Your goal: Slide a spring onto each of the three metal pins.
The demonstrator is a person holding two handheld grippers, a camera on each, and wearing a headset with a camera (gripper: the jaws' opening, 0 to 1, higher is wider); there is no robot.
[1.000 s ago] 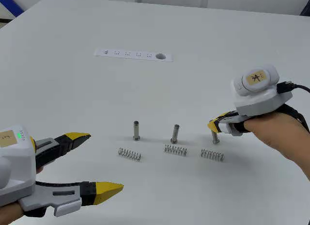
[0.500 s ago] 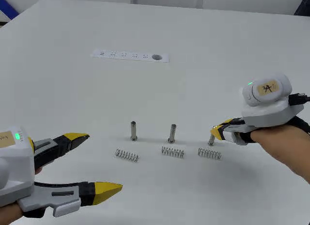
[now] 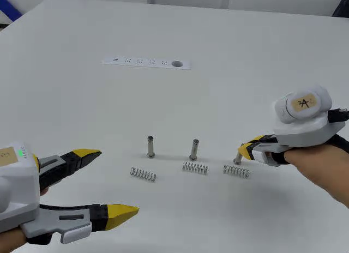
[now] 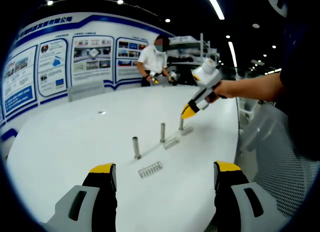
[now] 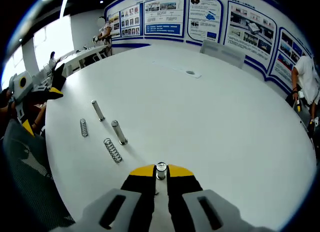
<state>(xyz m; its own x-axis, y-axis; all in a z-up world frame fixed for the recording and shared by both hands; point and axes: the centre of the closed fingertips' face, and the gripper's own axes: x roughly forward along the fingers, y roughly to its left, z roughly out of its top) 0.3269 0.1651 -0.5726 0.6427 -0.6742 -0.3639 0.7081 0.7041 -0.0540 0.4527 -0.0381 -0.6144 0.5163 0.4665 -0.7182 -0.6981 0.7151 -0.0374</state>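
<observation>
Clenching the right-edge pin (image 5: 161,168), the right gripper (image 5: 161,174) risked toppling it with a sideways tug; the left gripper (image 3: 117,182) hung released.

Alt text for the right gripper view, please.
The right gripper is shut on the head of the nearest pin. Beyond it on the white table stand two more pins, each with a spring lying beside it.
</observation>
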